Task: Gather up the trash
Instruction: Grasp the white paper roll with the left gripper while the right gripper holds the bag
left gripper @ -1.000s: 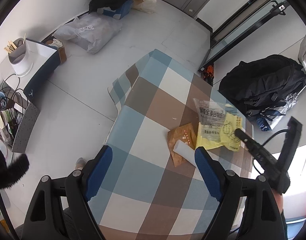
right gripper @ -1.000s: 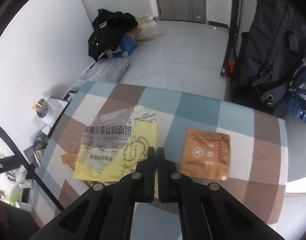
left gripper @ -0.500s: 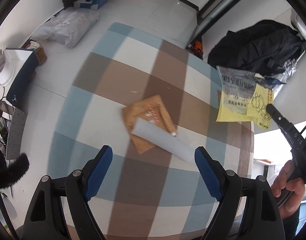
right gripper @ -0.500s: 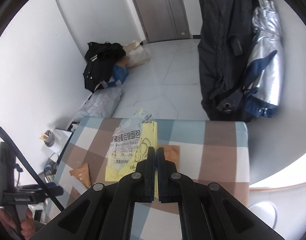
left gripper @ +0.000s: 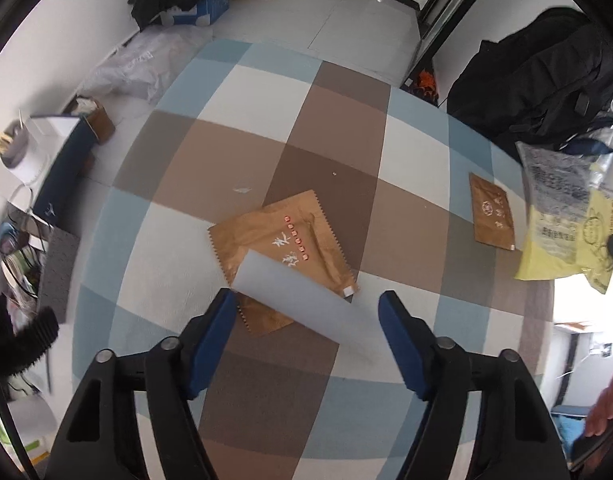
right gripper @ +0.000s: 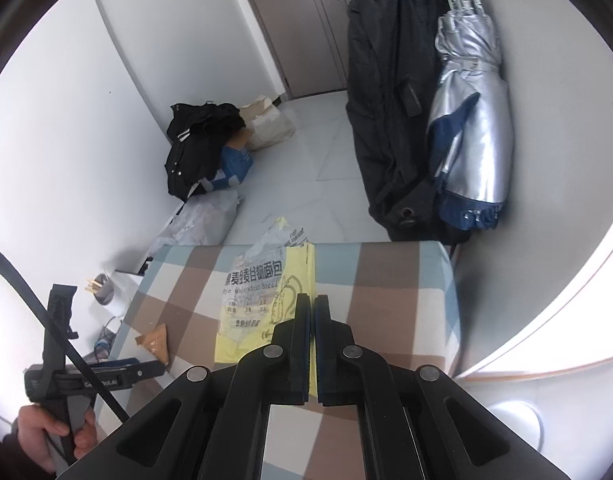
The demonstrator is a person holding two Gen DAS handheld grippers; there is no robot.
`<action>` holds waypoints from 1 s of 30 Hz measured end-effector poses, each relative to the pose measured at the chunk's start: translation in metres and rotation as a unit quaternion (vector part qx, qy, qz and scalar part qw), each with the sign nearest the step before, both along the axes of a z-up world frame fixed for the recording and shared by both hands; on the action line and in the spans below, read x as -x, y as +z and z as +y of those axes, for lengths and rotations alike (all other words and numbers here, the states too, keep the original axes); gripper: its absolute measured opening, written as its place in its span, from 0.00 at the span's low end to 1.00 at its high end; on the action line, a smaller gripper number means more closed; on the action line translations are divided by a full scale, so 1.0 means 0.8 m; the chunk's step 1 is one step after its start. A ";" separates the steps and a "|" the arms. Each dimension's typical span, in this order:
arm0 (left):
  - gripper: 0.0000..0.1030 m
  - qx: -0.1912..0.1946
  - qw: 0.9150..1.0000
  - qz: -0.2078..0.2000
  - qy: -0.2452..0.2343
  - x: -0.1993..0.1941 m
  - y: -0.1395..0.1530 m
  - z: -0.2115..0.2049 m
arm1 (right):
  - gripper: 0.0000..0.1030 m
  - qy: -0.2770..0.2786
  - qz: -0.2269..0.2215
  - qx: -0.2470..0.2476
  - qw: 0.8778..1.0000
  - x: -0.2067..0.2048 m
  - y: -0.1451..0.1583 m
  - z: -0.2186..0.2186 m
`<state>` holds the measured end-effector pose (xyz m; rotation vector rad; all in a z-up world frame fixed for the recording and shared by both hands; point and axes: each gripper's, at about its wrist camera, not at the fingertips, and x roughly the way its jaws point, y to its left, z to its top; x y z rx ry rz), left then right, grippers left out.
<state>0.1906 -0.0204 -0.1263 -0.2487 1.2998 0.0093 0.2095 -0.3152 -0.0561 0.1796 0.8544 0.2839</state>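
The left wrist view showed the left gripper closing, jaws apart over a white strip lying across a brown packet on the checked tablecloth; a second brown packet lay farther right. Only the right wrist view showed the right gripper clamped on the yellow bread bag, lifted above the cloth.

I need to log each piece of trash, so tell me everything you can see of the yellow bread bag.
The yellow bread bag is a thin, crinkled plastic wrapper, part yellow, part clear, with dark printed lettering. It looks empty and flat. The right gripper is shut on its lower edge and holds it lifted over the checked tablecloth, upper end loose.
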 end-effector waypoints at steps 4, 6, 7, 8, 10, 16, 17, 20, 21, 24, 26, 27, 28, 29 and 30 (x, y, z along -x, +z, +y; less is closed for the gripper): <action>0.51 -0.038 0.999 -0.005 -0.014 0.001 0.001 -0.012 | 0.01 -0.003 -0.003 -0.002 1.000 0.008 0.002 -0.016; 0.42 -0.048 0.998 -0.008 -0.026 0.004 0.002 -0.016 | 0.01 -0.003 -0.004 -0.002 1.000 0.012 0.002 -0.022; 0.36 -0.049 0.998 -0.009 -0.031 0.005 0.003 -0.018 | 0.01 -0.004 -0.005 0.000 1.000 0.013 0.003 -0.025; 0.27 -0.044 0.998 -0.011 -0.036 0.007 0.005 -0.019 | 0.01 -0.003 -0.005 -0.001 1.000 0.015 0.003 -0.028; 0.18 -0.032 0.999 -0.012 -0.042 0.011 0.008 -0.024 | 0.01 -0.004 -0.006 -0.001 1.000 0.017 0.004 -0.032; 0.13 -0.005 0.999 -0.014 -0.050 0.019 0.014 -0.026 | 0.01 -0.006 -0.010 -0.006 1.000 0.024 0.008 -0.037; 0.11 0.007 0.999 -0.011 -0.051 0.020 0.014 -0.026 | 0.01 -0.005 -0.010 -0.006 1.000 0.024 0.008 -0.036; 0.07 0.022 0.998 -0.011 -0.062 0.029 0.018 -0.022 | 0.01 -0.006 -0.010 -0.008 1.000 0.025 0.009 -0.032; 0.07 0.024 0.998 -0.013 -0.064 0.032 0.020 -0.022 | 0.01 -0.006 -0.010 -0.009 1.000 0.026 0.009 -0.031; 0.04 0.028 0.997 -0.020 -0.070 0.042 0.025 -0.022 | 0.01 -0.007 -0.006 -0.012 1.000 0.028 0.009 -0.027; 0.02 0.028 0.996 -0.023 -0.078 0.047 0.026 -0.023 | 0.01 -0.008 -0.003 -0.009 1.000 0.030 0.008 -0.024; 0.02 0.030 0.996 -0.025 -0.083 0.051 0.027 -0.024 | 0.01 -0.008 -0.002 -0.007 1.000 0.032 0.008 -0.022; 0.02 0.032 0.995 -0.027 -0.087 0.052 0.028 -0.027 | 0.01 -0.010 -0.002 -0.005 1.000 0.033 0.008 -0.020; 0.02 0.033 0.995 -0.029 -0.092 0.055 0.030 -0.029 | 0.01 -0.010 -0.001 -0.004 1.000 0.035 0.009 -0.018; 0.02 0.036 0.994 -0.030 -0.100 0.056 0.032 -0.031 | 0.01 -0.011 -0.001 -0.003 1.000 0.036 0.009 -0.016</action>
